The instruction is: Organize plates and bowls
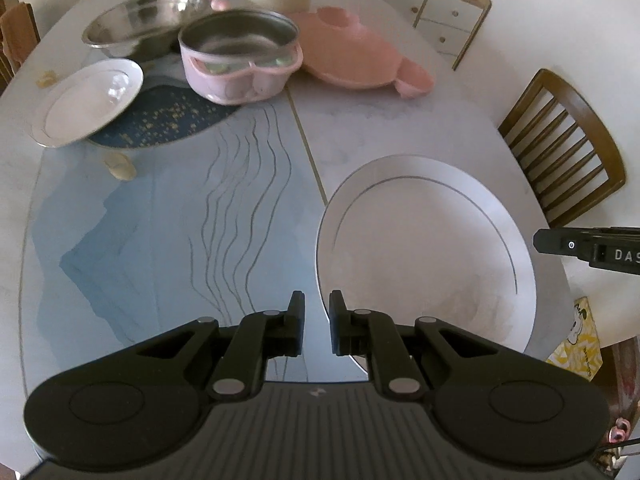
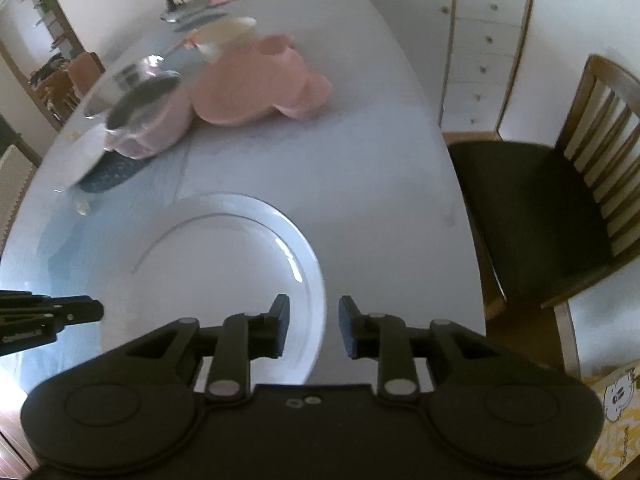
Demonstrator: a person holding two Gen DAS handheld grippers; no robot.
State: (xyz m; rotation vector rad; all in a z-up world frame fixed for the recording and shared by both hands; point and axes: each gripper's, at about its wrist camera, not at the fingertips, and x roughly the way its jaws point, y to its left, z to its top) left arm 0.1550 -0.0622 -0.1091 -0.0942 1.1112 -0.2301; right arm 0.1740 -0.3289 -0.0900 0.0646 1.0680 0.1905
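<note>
We see a white plate [image 1: 424, 248] with a thin grey ring, a pink bowl [image 1: 240, 76], and a navy gold-speckled mat [image 1: 168, 120].

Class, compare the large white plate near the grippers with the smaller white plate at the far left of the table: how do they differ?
The large white plate lies flat on the table; the smaller white plate sits tilted, propped on the dark blue speckled mat. The large plate is near the grippers, alone; the smaller one lies farther off, beside the steel bowl and pink pot. Both are white, round, thin-lined and empty.
</note>
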